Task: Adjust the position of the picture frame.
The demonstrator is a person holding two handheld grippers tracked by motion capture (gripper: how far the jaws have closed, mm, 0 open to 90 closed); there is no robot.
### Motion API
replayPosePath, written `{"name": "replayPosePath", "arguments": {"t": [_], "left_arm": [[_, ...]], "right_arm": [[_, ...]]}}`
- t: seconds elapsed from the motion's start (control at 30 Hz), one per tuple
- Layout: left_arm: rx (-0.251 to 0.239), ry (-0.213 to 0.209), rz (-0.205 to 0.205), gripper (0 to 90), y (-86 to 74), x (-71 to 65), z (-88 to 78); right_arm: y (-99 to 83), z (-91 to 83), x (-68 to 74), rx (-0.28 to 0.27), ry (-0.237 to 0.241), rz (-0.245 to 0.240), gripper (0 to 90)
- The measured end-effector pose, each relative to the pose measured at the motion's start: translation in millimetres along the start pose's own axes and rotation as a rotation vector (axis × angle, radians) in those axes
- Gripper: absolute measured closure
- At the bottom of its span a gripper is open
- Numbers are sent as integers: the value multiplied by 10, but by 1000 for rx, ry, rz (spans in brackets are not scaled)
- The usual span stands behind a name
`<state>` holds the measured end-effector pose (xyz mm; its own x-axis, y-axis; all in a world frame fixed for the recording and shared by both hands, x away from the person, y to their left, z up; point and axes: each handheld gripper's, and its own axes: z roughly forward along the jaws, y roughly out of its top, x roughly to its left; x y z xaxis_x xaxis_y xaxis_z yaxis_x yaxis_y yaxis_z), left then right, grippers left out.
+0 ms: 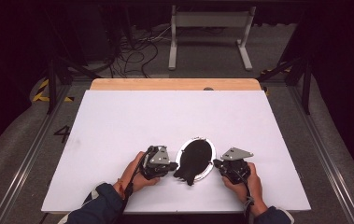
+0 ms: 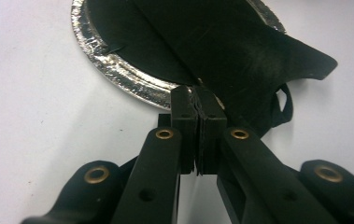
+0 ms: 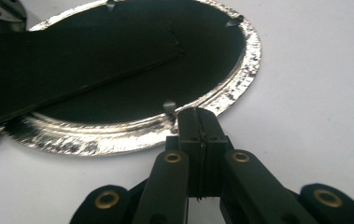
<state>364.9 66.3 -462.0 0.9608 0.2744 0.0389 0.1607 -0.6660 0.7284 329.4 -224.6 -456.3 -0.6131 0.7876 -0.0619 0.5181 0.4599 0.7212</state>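
High view: we hold the left gripper (image 1: 171,165) and right gripper (image 1: 217,164) against opposite sides of the foil dish (image 1: 208,171) near the table's (image 1: 118,126) front edge. Our left jaws are pinched together on the black cloth (image 2: 240,51) draped over the dish rim; our right jaws are pressed together at the rim, whether gripping it we cannot tell. We judge it best to steady the dish and lift the cloth slowly.

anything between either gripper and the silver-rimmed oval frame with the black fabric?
Nothing visible. The left gripper is already at the near rim of the oval frame, jaws closed on the black fabric. The right gripper is closed at the opposite rim.
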Motion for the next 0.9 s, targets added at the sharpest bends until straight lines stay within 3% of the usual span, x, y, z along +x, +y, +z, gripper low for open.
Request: {"name": "replayPosePath", "arguments": {"t": [0.17,0.27,0.73,0.9], "left_arm": [[20,-7,22,890,-10,-34,-7],[18,-13,14,893,-19,-29,-6],[19,-15,11,893,-32,-2,-20],[17,-8,-9,896,-48,22,-30]], "right_arm": [[-37,-48,85,4,44,-23,900],[-51,-68,120,7,70,-33,900],[-17,-17,130,-4,62,-25,900],[55,53,110,-1,49,-26,900]]}}
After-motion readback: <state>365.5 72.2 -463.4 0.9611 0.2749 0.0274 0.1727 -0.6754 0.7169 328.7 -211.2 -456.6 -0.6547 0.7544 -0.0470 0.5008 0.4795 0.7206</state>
